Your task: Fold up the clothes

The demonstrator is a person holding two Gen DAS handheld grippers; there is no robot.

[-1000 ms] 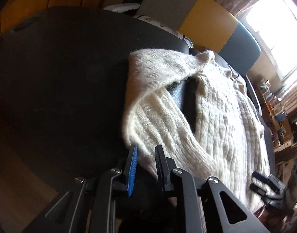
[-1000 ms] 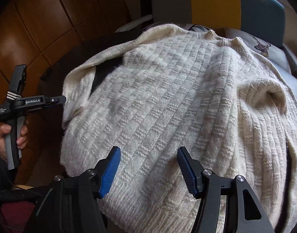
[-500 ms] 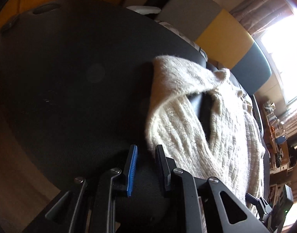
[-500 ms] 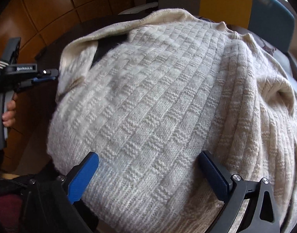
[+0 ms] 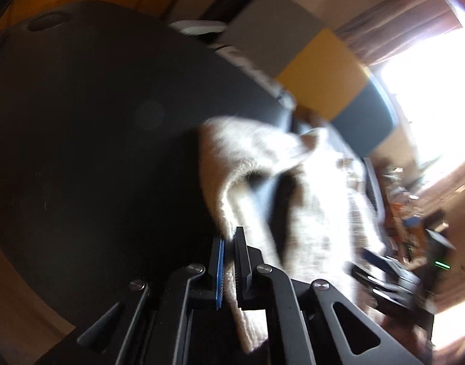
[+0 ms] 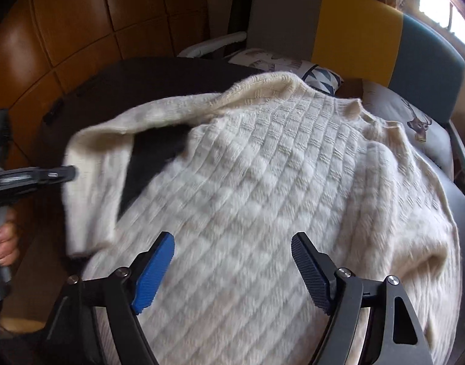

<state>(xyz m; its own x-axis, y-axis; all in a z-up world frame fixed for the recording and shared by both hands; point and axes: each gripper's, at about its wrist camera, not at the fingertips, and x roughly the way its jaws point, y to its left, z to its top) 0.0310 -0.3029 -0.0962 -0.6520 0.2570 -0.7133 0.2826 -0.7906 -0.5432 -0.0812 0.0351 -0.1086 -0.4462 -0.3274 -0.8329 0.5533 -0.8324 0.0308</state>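
the whole left wrist view is motion-blurred, so the sweater's (image 5: 308, 188) knit is unreadable and the clutter (image 5: 415, 213) at right is perhaps shelving. in the right wrist view the sweater's lower hem is cut by the bottom edge, and the left gripper (image 6: 62, 174) is smeared at mid left.

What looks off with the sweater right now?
The sweater isn't flat: its sleeve loops out sideways, leaving a gap of bare black table. The left claw is shut on the sleeve edge; the right claw hangs open above the body.
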